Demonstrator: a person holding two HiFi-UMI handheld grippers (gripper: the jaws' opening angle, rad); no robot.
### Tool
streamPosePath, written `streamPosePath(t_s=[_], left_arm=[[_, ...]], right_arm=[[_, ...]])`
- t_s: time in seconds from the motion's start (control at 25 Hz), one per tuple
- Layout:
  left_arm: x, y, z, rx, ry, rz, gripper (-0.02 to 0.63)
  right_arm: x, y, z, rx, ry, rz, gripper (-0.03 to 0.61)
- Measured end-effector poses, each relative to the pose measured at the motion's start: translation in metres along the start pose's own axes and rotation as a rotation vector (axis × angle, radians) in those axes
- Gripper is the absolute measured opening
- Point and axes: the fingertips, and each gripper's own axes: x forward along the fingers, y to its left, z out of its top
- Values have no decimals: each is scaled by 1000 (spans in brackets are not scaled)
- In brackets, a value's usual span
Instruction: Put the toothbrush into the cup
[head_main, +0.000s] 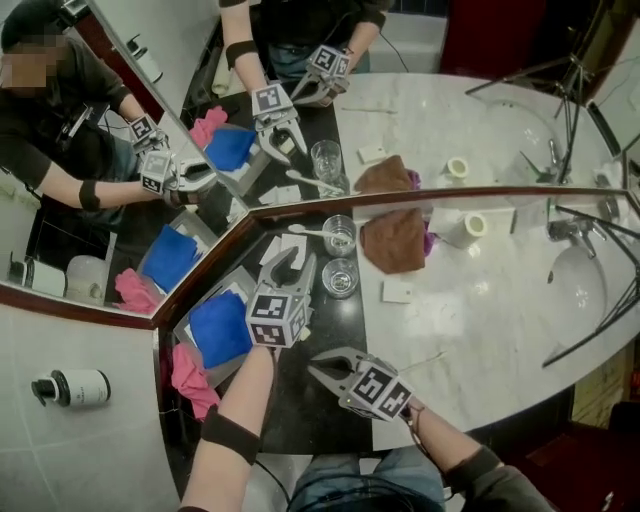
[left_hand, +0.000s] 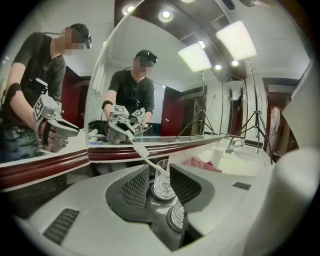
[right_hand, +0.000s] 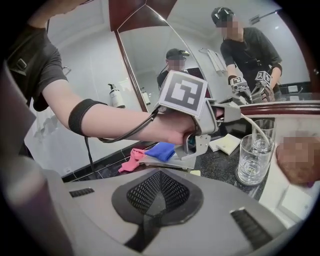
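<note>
Backing my left claw (left_hand: 156, 176) straight off seems safest: its jaws stand wide on nothing, and the toothbrush (left_hand: 142, 154) leans in the far cup (left_hand: 164, 186) (handle just ahead); my right claw (right_hand: 157, 192) is closed, empty.

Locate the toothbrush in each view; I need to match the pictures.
Head view: toothbrush centre, leaning left out of the far glass.
Left gripper view: centre, slanting up-left from that glass.
Right gripper view: right edge, arching into it.
Shared landmark: the empty near glass.
</note>
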Motion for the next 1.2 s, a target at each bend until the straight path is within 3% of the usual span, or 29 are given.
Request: streamPosePath(t_s=[0.44, 0.72, 1.2], left_arm=[[-106, -56, -9, -17, 108, 38, 122], [-161, -84, -1, -4, 94, 56, 6], [-220, -108, -24, -27, 136, 42, 2]], right_arm=[[-67, 22, 3, 1, 28, -97, 9], [-102, 24, -9, -6, 35, -168, 9], [-137, 28, -30, 68, 3, -306, 9]])
